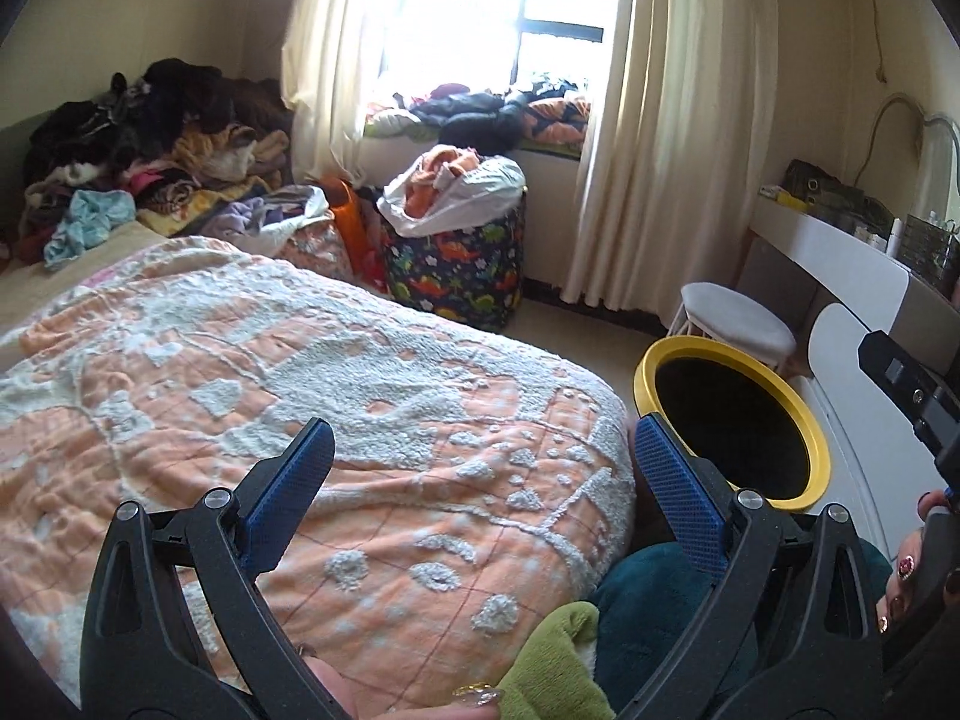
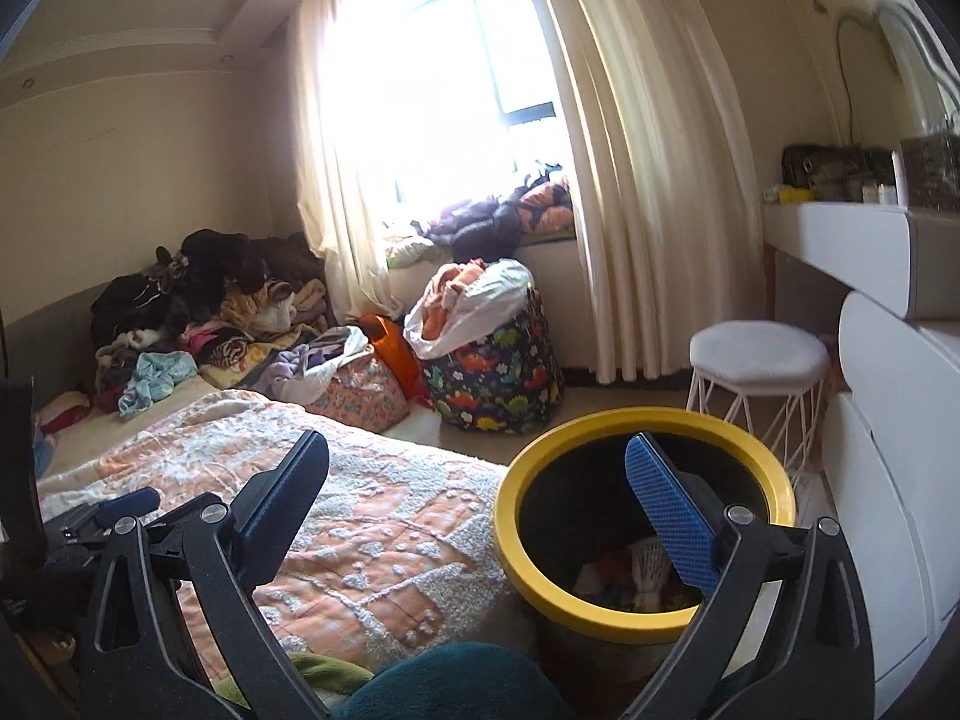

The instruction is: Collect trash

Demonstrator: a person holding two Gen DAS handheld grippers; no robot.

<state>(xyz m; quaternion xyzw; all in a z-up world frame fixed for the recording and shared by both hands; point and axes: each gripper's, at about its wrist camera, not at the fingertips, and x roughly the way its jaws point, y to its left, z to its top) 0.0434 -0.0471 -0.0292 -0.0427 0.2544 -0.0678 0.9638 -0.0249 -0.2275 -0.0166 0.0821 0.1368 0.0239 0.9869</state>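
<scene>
Your right gripper (image 2: 480, 468) hangs with its jaws spread wide and nothing between them. Just beyond its right finger stands the yellow-rimmed trash bin (image 2: 645, 516), dark inside, with crumpled wrappers (image 2: 630, 570) at the bottom. Your left gripper (image 1: 480, 456), also spread and holding nothing, hovers over the peach quilt (image 1: 300, 372); the bin sits off its right finger.
</scene>
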